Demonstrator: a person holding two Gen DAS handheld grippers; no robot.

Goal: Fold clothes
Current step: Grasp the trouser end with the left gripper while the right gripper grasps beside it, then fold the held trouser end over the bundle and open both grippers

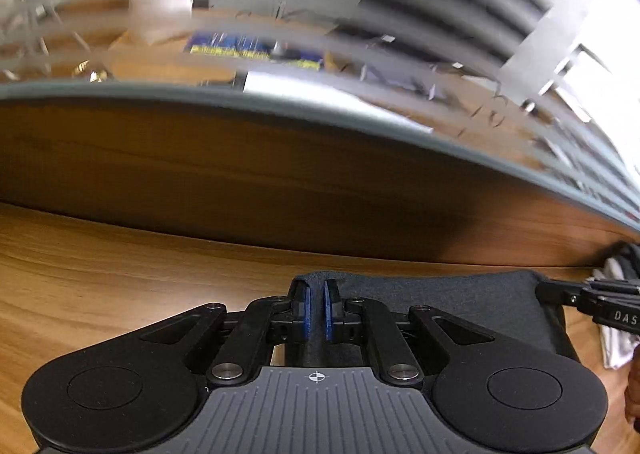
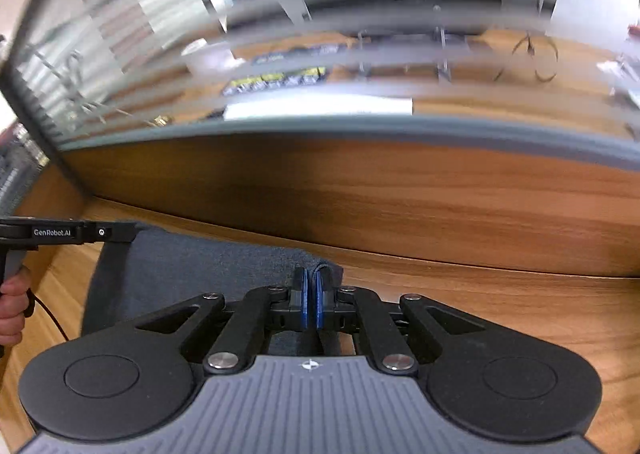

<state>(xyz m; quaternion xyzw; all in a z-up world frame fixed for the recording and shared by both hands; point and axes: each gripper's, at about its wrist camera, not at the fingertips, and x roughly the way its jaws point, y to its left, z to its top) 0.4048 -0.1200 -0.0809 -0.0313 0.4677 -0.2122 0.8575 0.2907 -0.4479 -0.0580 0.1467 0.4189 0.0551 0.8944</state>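
- A dark grey garment (image 1: 440,302) is held stretched between the two grippers, low over the wooden tabletop (image 1: 120,274); its top edge runs taut from one claw to the other.
- One corner of the cloth is pinched in the left gripper (image 1: 317,294), whose blue pads (image 1: 305,310) are pressed nearly together with a ridge of fabric caught between them.
- The opposite corner is pinched likewise in the right gripper (image 2: 311,290); its pads are all but closed on a rolled fold of the cloth (image 2: 200,262).
- In each wrist view the other gripper is seen at the frame's edge, level with the same fabric edge, so the two holds are judged to be evenly matched.
- The step in hand is judged to be carrying the held edge across to lay one half of the garment over the other.
- For this to be done well, both corners should be kept at equal height and the edge kept taut, so that no sag or skew is put into the fold.
- The pinch should not be slackened until the edge lies where it is wanted.
- A wooden back panel (image 1: 280,182) rises just beyond the table, with a glass partition (image 2: 320,34) above it; room must be left before it.
- A light bundle of cloth (image 1: 616,338) lies at the far right of the left view and should be kept clear of.
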